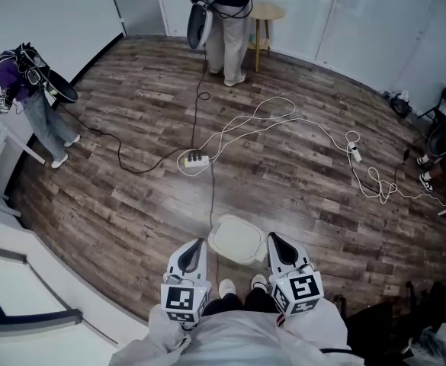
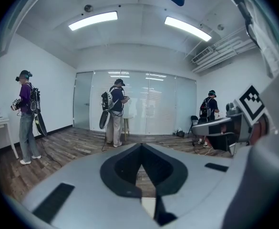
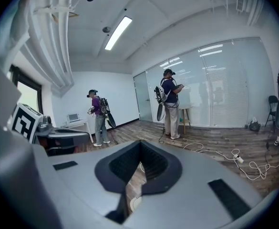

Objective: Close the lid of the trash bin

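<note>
— What's along the left edge?

— A white wall (image 1: pixel 62 14) with a dark skirting bounds the wooden floor (image 1: pixel 131 204), and a person in purple (image 1: pixel 32 90) stands close to it. Nearer in, the left hand-held gripper (image 1: pixel 200 244) hangs low over the floor with its tips pressed together and nothing between them; its own view shows the same (image 2: pixel 140 146).

— And the bin?

— The trash bin (image 1: pixel 247 259) stands on the floor between the two tools, just ahead of the wearer's shoes (image 1: pixel 227 287). Its white lid (image 1: pixel 238 239) faces up and looks down flat, though I cannot tell whether it has seated. A black cable (image 1: pixel 211 197) runs just beside the bin's left edge.

— Right side?

— The right hand-held gripper (image 1: pixel 272 238) sits just beside the bin's right edge, also pinched closed on nothing (image 3: pixel 140 142).

— Room to move?

— Bare boards lie ahead of the bin up to the power strip (image 1: pixel 194 159). White cables (image 1: pixel 360 166) loop across the floor further right, well apart from the bin.
</note>
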`<state>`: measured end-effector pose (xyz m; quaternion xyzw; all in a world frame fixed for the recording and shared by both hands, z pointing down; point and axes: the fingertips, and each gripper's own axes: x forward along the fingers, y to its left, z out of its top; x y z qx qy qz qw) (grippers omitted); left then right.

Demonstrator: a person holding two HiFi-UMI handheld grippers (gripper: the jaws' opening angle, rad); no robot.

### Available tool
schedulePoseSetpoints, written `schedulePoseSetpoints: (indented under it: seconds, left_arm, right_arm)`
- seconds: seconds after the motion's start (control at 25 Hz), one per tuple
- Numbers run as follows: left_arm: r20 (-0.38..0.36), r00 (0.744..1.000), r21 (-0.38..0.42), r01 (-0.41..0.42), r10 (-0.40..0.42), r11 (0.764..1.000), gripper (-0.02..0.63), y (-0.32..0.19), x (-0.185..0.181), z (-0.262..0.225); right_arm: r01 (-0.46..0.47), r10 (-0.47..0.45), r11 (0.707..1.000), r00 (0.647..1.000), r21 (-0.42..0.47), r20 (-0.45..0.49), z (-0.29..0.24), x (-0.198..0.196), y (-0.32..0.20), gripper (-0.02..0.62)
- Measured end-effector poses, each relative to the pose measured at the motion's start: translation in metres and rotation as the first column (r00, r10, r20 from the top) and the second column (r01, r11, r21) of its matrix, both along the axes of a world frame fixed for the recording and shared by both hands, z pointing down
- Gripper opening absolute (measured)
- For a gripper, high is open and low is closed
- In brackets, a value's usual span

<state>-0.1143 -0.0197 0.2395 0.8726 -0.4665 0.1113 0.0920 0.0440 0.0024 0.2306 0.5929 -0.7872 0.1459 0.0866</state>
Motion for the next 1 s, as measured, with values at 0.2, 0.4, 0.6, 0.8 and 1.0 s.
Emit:
schedulePoseSetpoints:
  seconds: [0.2, 0.4, 0.6, 0.8, 1.0]
  left_arm:
    - [0.009, 1.0, 0.014, 0.015, -0.015, 1.0, 0.005, -0.004, -0.001, -0.008]
    - [0.02, 0.999, 0.027, 0.026, -0.027, 0.999, 0.005, -0.017, 0.004, -0.011]
    - [0.028, 1.0, 0.037, 0.012, -0.013, 0.999, 0.005, -0.02, 0.016, -0.012]
    - [0.044, 0.999, 0.037, 0.0, -0.002, 0.999, 0.005, -0.026, 0.024, -0.012]
    - [0.058, 0.998, 0.029, -0.008, 0.006, 1.0, 0.005, -0.03, 0.039, -0.009]
  right_arm:
    - [0.01, -0.01, 1.0, 1.0, 0.01, 0.009, -0.007, 0.003, 0.001, 0.023]
    - [0.004, -0.004, 1.0, 1.0, 0.02, 0.008, -0.009, 0.015, -0.005, 0.023]
    - [-0.011, 0.011, 1.0, 1.0, 0.025, 0.014, -0.006, 0.028, -0.007, 0.023]
    - [-0.019, 0.018, 1.0, 0.999, 0.013, 0.04, -0.003, 0.038, -0.009, 0.023]
    - [-0.025, 0.025, 1.0, 0.999, 0.009, 0.034, 0.0, 0.057, -0.013, 0.023]
